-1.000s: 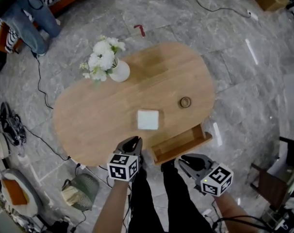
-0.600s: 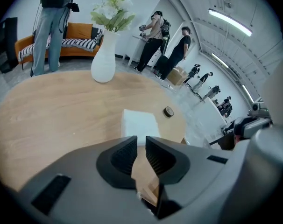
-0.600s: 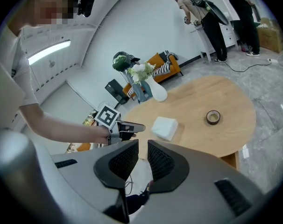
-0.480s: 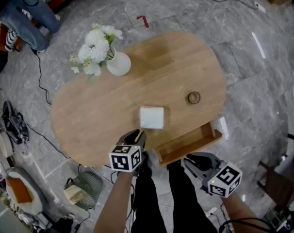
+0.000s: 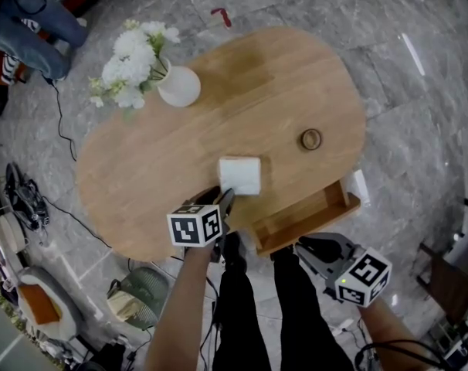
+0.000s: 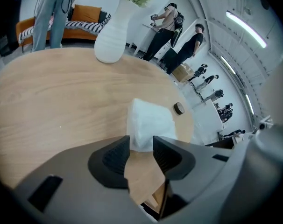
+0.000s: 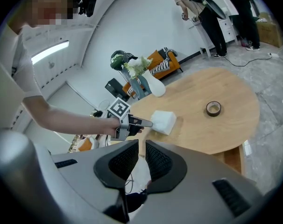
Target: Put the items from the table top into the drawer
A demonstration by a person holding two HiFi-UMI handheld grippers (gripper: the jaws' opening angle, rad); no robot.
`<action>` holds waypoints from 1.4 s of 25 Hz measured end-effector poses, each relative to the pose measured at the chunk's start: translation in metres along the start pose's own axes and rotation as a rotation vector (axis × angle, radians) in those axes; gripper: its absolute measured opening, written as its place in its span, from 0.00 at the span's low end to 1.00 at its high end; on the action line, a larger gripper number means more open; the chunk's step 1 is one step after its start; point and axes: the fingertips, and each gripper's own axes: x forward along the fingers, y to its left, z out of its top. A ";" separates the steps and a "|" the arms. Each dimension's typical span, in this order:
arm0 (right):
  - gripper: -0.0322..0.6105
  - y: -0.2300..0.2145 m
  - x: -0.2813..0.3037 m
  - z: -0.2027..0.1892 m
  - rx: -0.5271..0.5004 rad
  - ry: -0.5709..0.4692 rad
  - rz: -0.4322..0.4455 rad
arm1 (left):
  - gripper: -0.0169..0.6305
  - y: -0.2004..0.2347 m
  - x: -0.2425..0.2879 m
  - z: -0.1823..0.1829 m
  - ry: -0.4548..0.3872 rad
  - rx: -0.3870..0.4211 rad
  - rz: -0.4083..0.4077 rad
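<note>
A white soft pack (image 5: 240, 175) lies on the oval wooden table (image 5: 141, 184) near its front edge. My left gripper (image 5: 221, 200) reaches over that edge and its tips stop right at the pack's near side. In the left gripper view the pack (image 6: 150, 123) sits just past my left gripper (image 6: 141, 144), whose jaws are opening, pads clear of it. A tape roll (image 5: 311, 138) rests to the right. The open drawer (image 5: 305, 219) sticks out below the table front. My right gripper (image 5: 305, 247) hangs beside the drawer, jaws close together and empty (image 7: 142, 146).
A white vase of flowers (image 5: 178, 86) stands at the table's back left. My legs are under the front edge. Cables, a basket (image 5: 133, 296) and bags lie on the floor at the left. People stand in the background of the gripper views.
My left gripper has moved forward and down over the table edge to the white pack, and its jaws have spread. My right gripper has sunk slightly beside the drawer.
</note>
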 end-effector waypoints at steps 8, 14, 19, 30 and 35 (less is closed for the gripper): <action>0.15 -0.007 -0.002 -0.007 0.013 -0.002 -0.017 | 0.19 0.000 0.009 -0.006 0.049 0.008 -0.027; 0.15 -0.007 -0.003 -0.013 0.029 -0.007 -0.029 | 0.12 -0.007 -0.001 -0.006 0.015 0.017 -0.035; 0.15 -0.002 -0.001 -0.017 0.029 -0.014 -0.029 | 0.11 -0.018 -0.008 -0.013 0.019 0.030 -0.073; 0.15 0.005 -0.006 -0.031 0.036 -0.022 -0.044 | 0.11 -0.039 -0.020 -0.038 0.018 0.009 -0.118; 0.15 0.007 -0.010 -0.042 0.049 -0.031 -0.052 | 0.12 -0.048 -0.022 -0.055 0.031 0.022 -0.128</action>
